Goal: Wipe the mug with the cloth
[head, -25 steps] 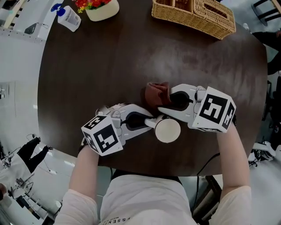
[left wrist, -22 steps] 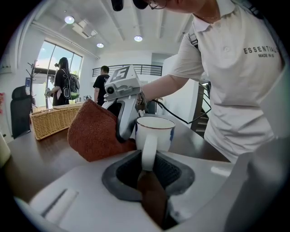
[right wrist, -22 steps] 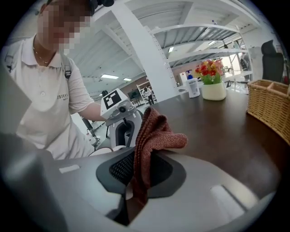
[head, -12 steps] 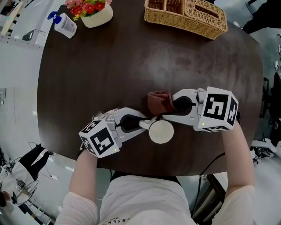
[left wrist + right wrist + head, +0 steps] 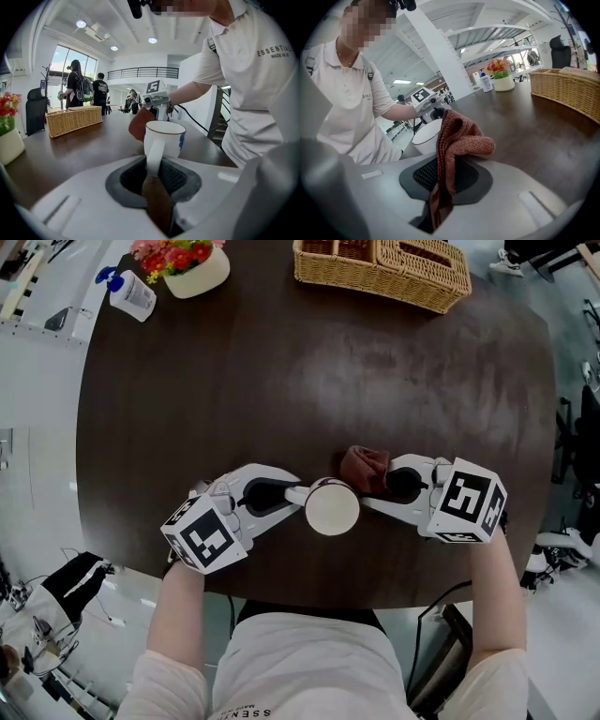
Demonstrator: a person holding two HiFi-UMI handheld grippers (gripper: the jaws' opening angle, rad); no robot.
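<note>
A: Where is the mug [image 5: 332, 510]?
B: Upright over the dark table [image 5: 281, 381], near its front edge, between the two grippers. The head view shows only its white rim and inside. A blue mark on its wall shows in the left gripper view alone. That gripper's body hides the base, so I can't tell whether it rests on the table.
A: And the left gripper [image 5: 298, 495]?
B: Its jaws are closed on the mug's handle, which runs down between the dark pads, its lower end lost there.
A: The right gripper [image 5: 377, 482]?
B: Clamped on the cloth [image 5: 364, 468], a rust-brown knit. The bunch rises out of the jaws and flops to one side, and the pinched end is buried in the slot.
A: Does the cloth touch the mug?
B: It sits just beside the mug's far right side — contact I can't make out.
A: Anything else?
B: A wicker basket [image 5: 380, 268] and a pot of flowers [image 5: 202, 276] at the far edge, both cut off by the frame, and a pump bottle [image 5: 131, 296] beside the pot.
</note>
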